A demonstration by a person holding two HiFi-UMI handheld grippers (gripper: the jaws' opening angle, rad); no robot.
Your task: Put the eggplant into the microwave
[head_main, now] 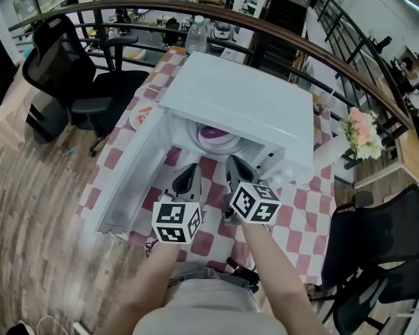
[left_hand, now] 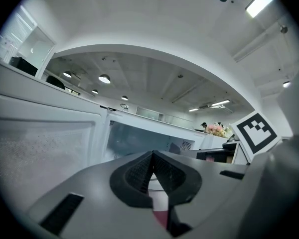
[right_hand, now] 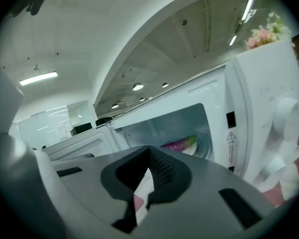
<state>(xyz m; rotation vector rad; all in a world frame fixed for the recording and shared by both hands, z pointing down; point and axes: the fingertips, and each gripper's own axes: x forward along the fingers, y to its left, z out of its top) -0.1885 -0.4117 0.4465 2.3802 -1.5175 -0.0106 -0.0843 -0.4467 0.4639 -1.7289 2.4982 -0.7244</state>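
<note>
The eggplant (right_hand: 182,143) is seen inside the microwave (head_main: 244,100), seemingly on a plate (head_main: 220,146). Left gripper (head_main: 193,167) and right gripper (head_main: 232,160) jaws are pressed together, empty. The open door (head_main: 129,176) should be pushed shut gently.

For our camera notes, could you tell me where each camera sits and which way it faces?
Head view: on the person's head, looking steeply down at the open microwave; both forearms, left gripper and right gripper show.
Left gripper view: on the left gripper, facing the microwave's door; its shut jaws show.
Right gripper view: on the right gripper, facing the eggplant inside; its shut jaws show.
Shared: head and right gripper views both show the eggplant.
</note>
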